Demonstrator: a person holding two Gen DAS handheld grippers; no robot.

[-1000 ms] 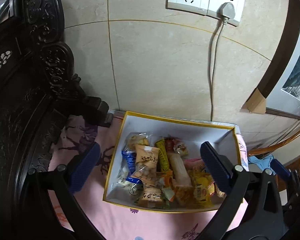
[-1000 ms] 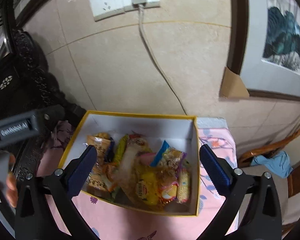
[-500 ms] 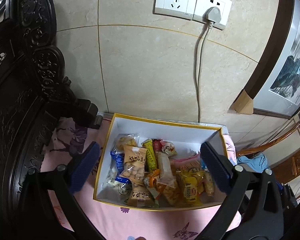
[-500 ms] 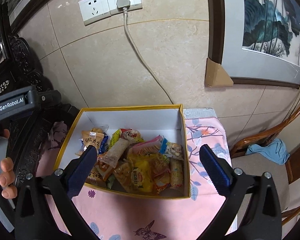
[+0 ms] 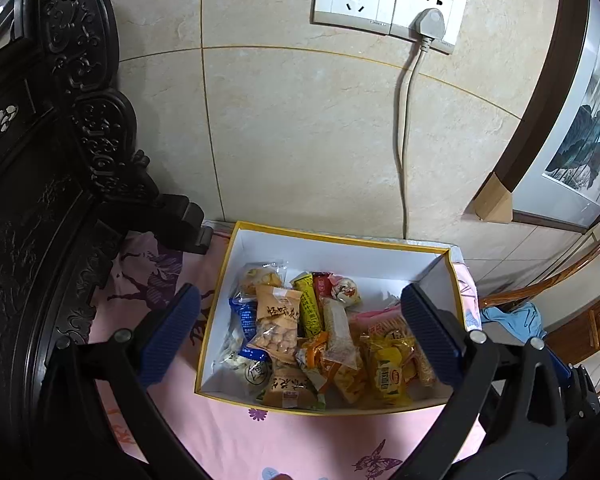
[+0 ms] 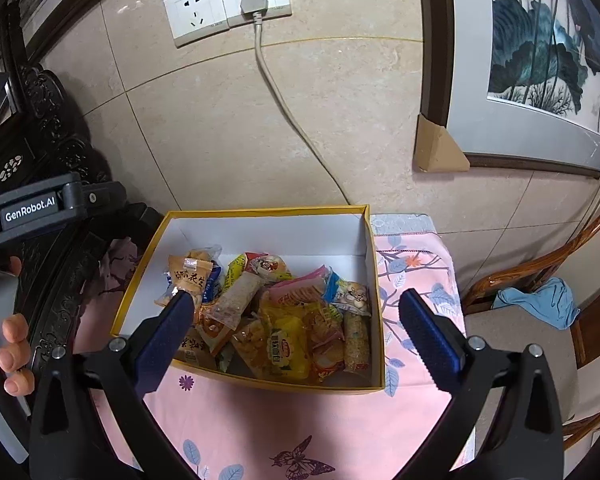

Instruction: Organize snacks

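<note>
Pink cloth [image 6: 300,420] bears snack box [image 6: 374,280]; both tools gape empty; only right view shows fingers [image 6: 14,356]

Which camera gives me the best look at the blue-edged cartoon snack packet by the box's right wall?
The right wrist view. There the blue-edged packet lies in the open beside the box wall, its printed face plain. In the left wrist view that corner sits behind the left gripper's right finger, so the packet cannot be made out.
</note>
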